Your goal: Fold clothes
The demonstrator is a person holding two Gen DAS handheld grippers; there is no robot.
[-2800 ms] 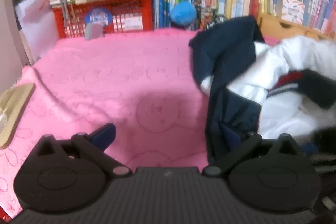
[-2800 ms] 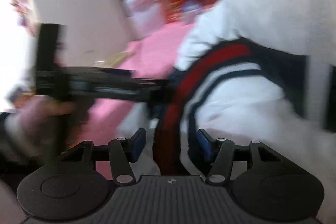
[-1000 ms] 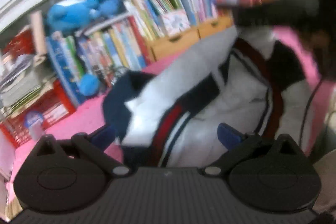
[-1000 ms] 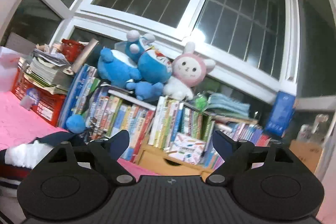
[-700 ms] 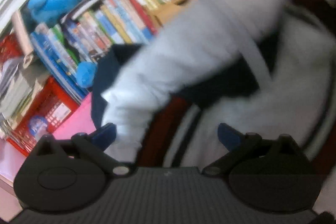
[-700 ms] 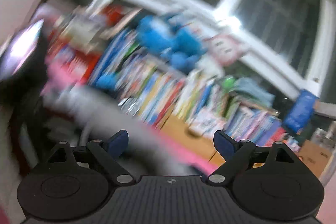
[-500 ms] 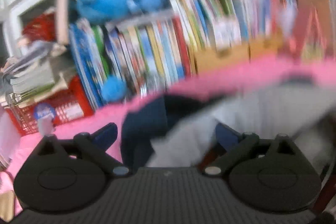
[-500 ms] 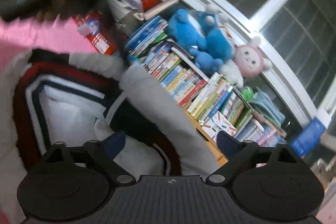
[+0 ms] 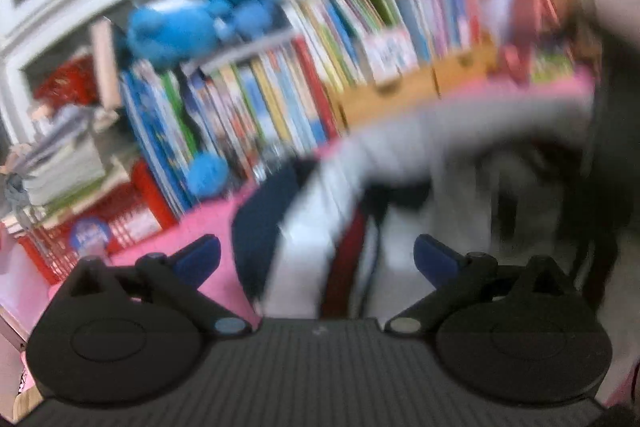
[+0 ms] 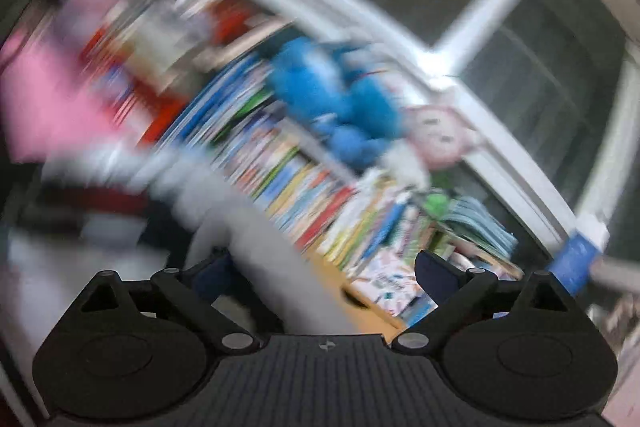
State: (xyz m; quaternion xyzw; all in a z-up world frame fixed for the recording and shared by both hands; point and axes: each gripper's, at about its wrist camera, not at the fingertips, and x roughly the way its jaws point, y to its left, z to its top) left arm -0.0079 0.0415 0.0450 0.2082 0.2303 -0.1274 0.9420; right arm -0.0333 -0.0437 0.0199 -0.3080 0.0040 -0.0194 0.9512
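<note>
Both grippers, left gripper (image 9: 316, 255) and right gripper (image 10: 322, 273), swung off the soft, floppy jacket (image 9: 320, 227) at 12 o'clock, jaws apart; grab its hem.

**Legible text: none found**

Both wrist views are motion-blurred. Book spines (image 9: 280, 99) on the shelf at frame centre show colour bands only; no titles can be read. The round blue label (image 9: 89, 233) on the red basket (image 9: 132, 215), lower left, carries marks too smeared to read. The printed box (image 10: 384, 279), lower centre of the right view, is likewise illegible.
</note>
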